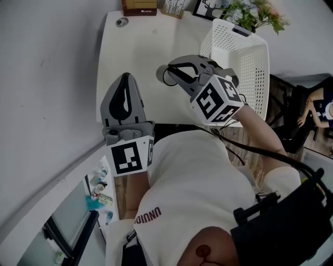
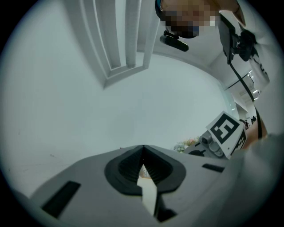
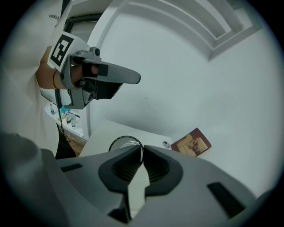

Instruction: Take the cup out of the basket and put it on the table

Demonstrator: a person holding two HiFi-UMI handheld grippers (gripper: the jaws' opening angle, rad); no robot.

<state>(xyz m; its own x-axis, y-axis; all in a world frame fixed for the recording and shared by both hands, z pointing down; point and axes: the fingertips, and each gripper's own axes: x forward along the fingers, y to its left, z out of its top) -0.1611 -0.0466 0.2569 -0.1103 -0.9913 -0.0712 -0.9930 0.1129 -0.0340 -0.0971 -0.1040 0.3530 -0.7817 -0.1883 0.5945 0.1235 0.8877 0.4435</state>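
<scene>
My right gripper point(image 1: 167, 72) is shut on the rim of the cup point(image 1: 162, 74), a small glass-like cup with a dark rim. It holds the cup above the white table point(image 1: 135, 57), just left of the white slatted basket point(image 1: 244, 62). In the right gripper view the cup's round rim point(image 3: 125, 143) shows pinched between the jaw tips of the right gripper point(image 3: 143, 149), with the table beneath it. My left gripper point(image 1: 125, 83) is shut with nothing in it and points away over the table's near left part; its jaw tips point(image 2: 143, 150) meet.
A brown box point(image 1: 139, 7), a small round disc point(image 1: 122, 22), a picture frame and flowers point(image 1: 255, 13) line the table's far edge. A person sits at the right point(image 1: 317, 106). A low shelf with bottles point(image 1: 100, 192) stands at the lower left.
</scene>
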